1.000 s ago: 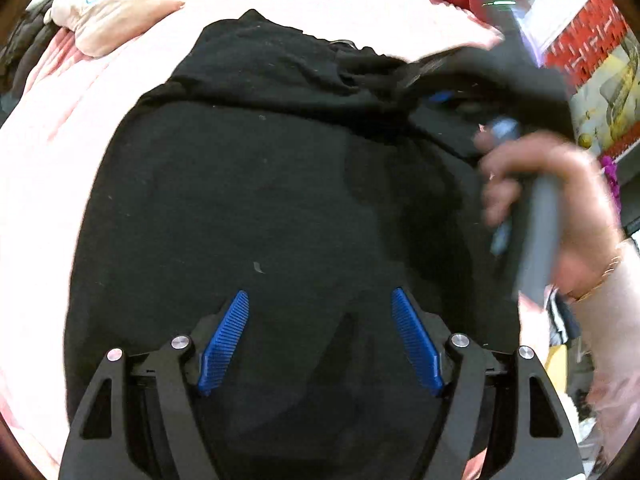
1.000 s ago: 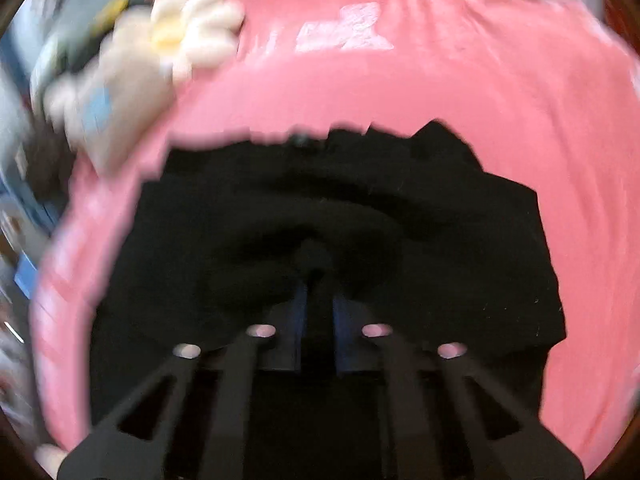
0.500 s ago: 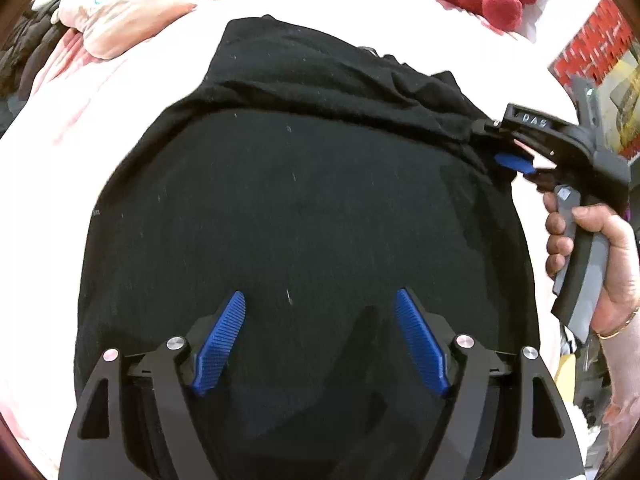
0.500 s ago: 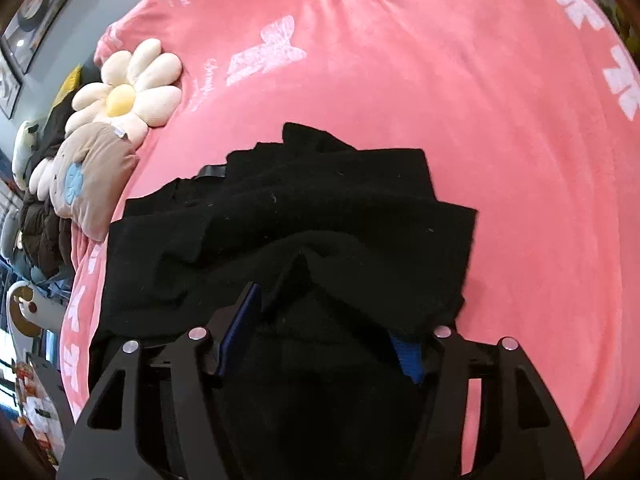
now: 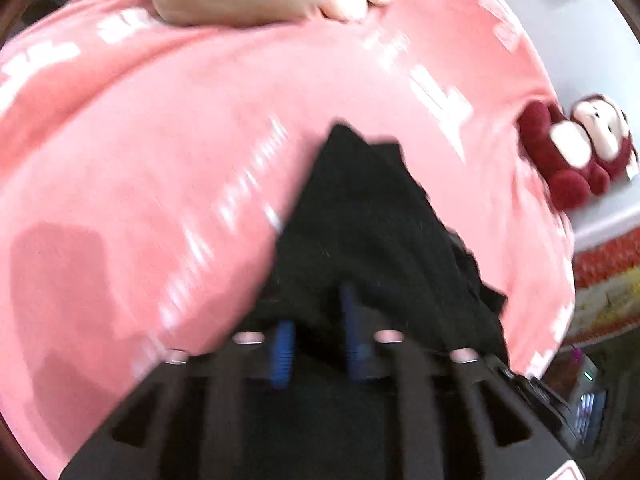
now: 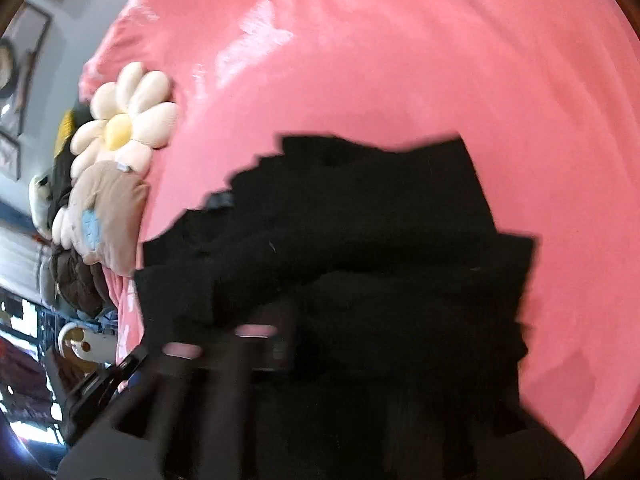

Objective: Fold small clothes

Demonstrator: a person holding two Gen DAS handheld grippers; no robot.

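Observation:
A black garment lies bunched on a pink blanket. In the left wrist view, which is blurred, my left gripper sits at the garment's near edge. Its jaws are closing, and black cloth lies between the blue pads and over them. In the right wrist view the same garment lies in rumpled layers. My right gripper is shut on a fold of it. Cloth drapes over the fingers, so only the left one shows.
A daisy-shaped cushion and a beige cushion lie at the blanket's left edge in the right wrist view. A red plush toy sits off the blanket at the right in the left wrist view. Room clutter lies beyond the bed's edges.
The left view swung fast from over the spread garment to its edge, and the left jaws went from wide apart to nearly together on cloth. The right jaws opened, then closed on a fold.

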